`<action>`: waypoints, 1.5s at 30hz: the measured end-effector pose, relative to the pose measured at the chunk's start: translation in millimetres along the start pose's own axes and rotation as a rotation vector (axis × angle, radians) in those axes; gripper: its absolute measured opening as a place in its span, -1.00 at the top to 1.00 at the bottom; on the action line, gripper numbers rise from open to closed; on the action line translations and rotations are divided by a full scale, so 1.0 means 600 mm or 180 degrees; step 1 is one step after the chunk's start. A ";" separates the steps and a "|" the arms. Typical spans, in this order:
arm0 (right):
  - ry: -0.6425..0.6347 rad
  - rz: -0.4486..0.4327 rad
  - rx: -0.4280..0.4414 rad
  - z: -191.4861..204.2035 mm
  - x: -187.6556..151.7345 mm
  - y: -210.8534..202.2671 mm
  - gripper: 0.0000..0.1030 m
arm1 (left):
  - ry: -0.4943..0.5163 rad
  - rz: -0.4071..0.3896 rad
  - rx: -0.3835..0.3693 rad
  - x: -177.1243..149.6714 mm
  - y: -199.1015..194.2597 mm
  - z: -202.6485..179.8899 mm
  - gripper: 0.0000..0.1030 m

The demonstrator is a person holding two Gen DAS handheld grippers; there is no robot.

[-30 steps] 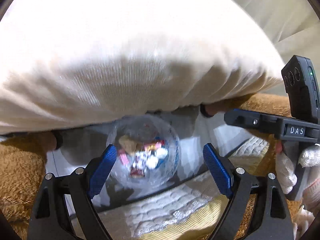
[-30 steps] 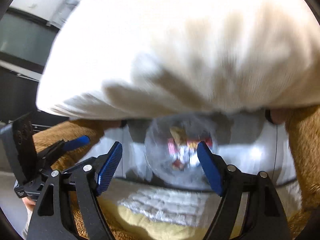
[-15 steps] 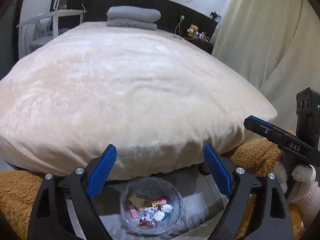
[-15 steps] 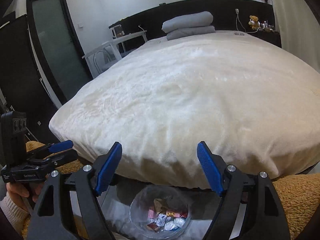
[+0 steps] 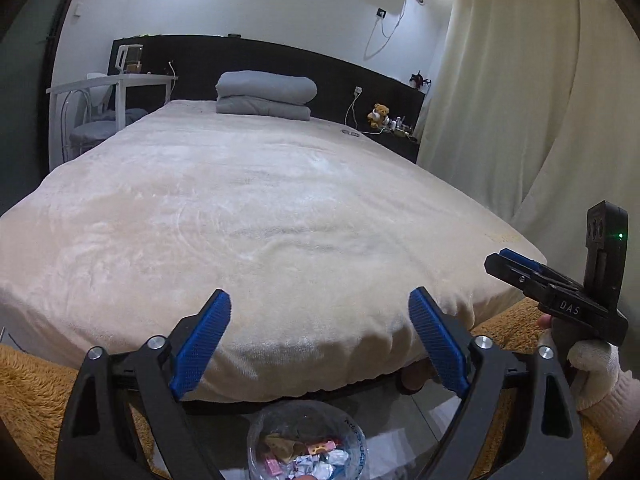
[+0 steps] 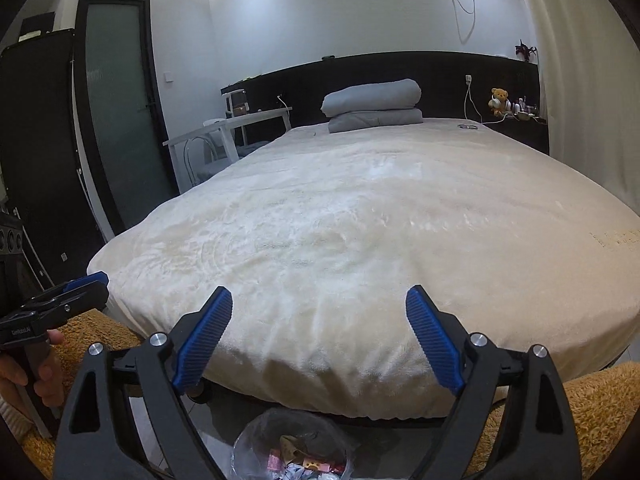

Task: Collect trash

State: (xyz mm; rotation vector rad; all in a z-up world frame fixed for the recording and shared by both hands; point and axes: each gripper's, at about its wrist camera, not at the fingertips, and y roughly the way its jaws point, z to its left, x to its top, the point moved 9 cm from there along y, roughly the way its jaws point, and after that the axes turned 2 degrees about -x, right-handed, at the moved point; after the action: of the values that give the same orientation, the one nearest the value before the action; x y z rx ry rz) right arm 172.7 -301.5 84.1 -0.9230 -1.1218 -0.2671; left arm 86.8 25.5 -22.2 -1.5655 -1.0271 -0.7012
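A small bin lined with a clear plastic bag (image 5: 308, 448) holds several crumpled wrappers; it sits on the floor at the foot of the bed, at the bottom edge of both views (image 6: 292, 452). My left gripper (image 5: 319, 296) hangs above and behind it, its jaws opening wide, with nothing between the blue pads (image 5: 200, 344). My right gripper (image 6: 319, 292) is at about the same height, its jaws also opening and empty. Each shows from the side in the other's view: the right gripper (image 5: 516, 264) at the right edge, the left gripper (image 6: 80, 286) at the left edge.
A large bed with a cream blanket (image 5: 260, 220) fills the view ahead, with a folded grey blanket (image 5: 266, 96) at its head. Brown fuzzy fabric (image 5: 28, 392) lies on both sides of the bin. A white desk (image 5: 112, 84), a curtain (image 5: 520, 100) and a dark door (image 6: 116, 120) border the room.
Both grippers rose and tilted up from the bin, which slid from mid-view to the bottom edge. The bed top and room came into view. Both pairs of jaws stand wider.
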 end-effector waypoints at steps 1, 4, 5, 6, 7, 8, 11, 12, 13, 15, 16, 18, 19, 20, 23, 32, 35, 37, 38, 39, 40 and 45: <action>-0.0014 0.0009 0.0009 0.003 0.000 0.001 -0.72 | 0.0022 -0.0028 0.0008 0.000 -0.003 -0.002 -0.87; -0.0095 -0.0019 0.0036 0.015 0.002 0.001 -0.91 | 0.0111 -0.0011 0.0039 -0.003 -0.002 -0.006 -0.87; -0.0134 -0.0026 0.0028 0.019 0.002 0.001 -0.91 | 0.0131 -0.0005 0.0060 -0.003 -0.001 -0.005 -0.87; -0.0169 -0.0021 0.0011 0.022 0.001 0.001 -0.91 | 0.0142 -0.0023 0.0076 -0.003 -0.001 -0.004 -0.87; -0.0192 -0.0011 -0.0008 0.023 0.001 0.002 -0.91 | 0.0151 -0.0050 0.0086 -0.002 -0.003 -0.003 -0.87; -0.0199 -0.0005 -0.0015 0.023 0.000 0.001 -0.91 | 0.0152 -0.0068 0.0087 -0.001 -0.005 -0.003 -0.87; -0.0193 -0.0013 -0.0010 0.022 -0.001 0.001 -0.91 | 0.0175 -0.0047 0.0060 -0.005 -0.002 -0.006 -0.87; -0.0204 -0.0022 -0.0018 0.022 -0.001 0.001 -0.91 | 0.0197 -0.0046 0.0087 -0.007 -0.001 -0.008 -0.87; -0.0211 -0.0033 -0.0015 0.023 -0.001 0.000 -0.91 | 0.0224 -0.0050 0.0105 -0.008 0.001 -0.010 -0.87; -0.0229 -0.0030 -0.0034 0.024 -0.004 0.002 -0.91 | 0.0271 -0.0065 0.0117 -0.008 0.002 -0.013 -0.87; -0.0238 -0.0025 -0.0041 0.024 -0.005 0.004 -0.91 | 0.0282 -0.0076 0.0126 -0.007 0.003 -0.013 -0.87; -0.0263 -0.0019 -0.0053 0.024 -0.007 0.005 -0.91 | 0.0275 -0.0110 0.0141 -0.006 0.003 -0.010 -0.87; -0.0264 -0.0029 -0.0066 0.023 -0.007 0.003 -0.91 | 0.0265 -0.0117 0.0145 -0.006 0.002 -0.008 -0.87; -0.0254 -0.0042 -0.0078 0.020 -0.007 0.002 -0.91 | 0.0255 -0.0116 0.0156 -0.007 0.002 -0.007 -0.87; -0.0204 -0.0086 -0.0091 0.013 -0.008 -0.003 -0.91 | 0.0245 -0.0080 0.0185 -0.011 0.006 -0.003 -0.87; -0.0397 -0.0181 -0.0094 0.012 -0.024 0.000 -0.91 | 0.0357 -0.0077 0.0227 -0.024 0.011 -0.003 -0.87; -0.0395 -0.0196 -0.0136 0.003 -0.032 -0.005 -0.91 | 0.0365 -0.0075 0.0222 -0.027 0.009 -0.002 -0.87; -0.0363 -0.0209 -0.0134 -0.003 -0.034 -0.011 -0.91 | 0.0375 -0.0069 0.0205 -0.030 0.008 -0.001 -0.87; -0.0344 -0.0226 -0.0139 -0.006 -0.033 -0.014 -0.91 | 0.0383 -0.0071 0.0200 -0.031 0.007 -0.002 -0.87; -0.0330 -0.0243 -0.0139 -0.008 -0.032 -0.017 -0.91 | 0.0390 -0.0073 0.0198 -0.032 0.005 -0.003 -0.87; -0.0319 -0.0250 -0.0135 -0.009 -0.031 -0.018 -0.91 | 0.0394 -0.0071 0.0194 -0.033 0.004 -0.003 -0.87; -0.0338 -0.0225 -0.0108 -0.003 -0.031 -0.015 -0.91 | 0.0381 -0.0067 0.0193 -0.035 0.002 -0.001 -0.87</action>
State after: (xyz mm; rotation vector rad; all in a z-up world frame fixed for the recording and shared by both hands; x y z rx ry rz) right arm 160.2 -313.2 72.2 -0.9374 -1.2527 -0.2983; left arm 78.5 20.0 -40.4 -1.4447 -0.9686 -0.7622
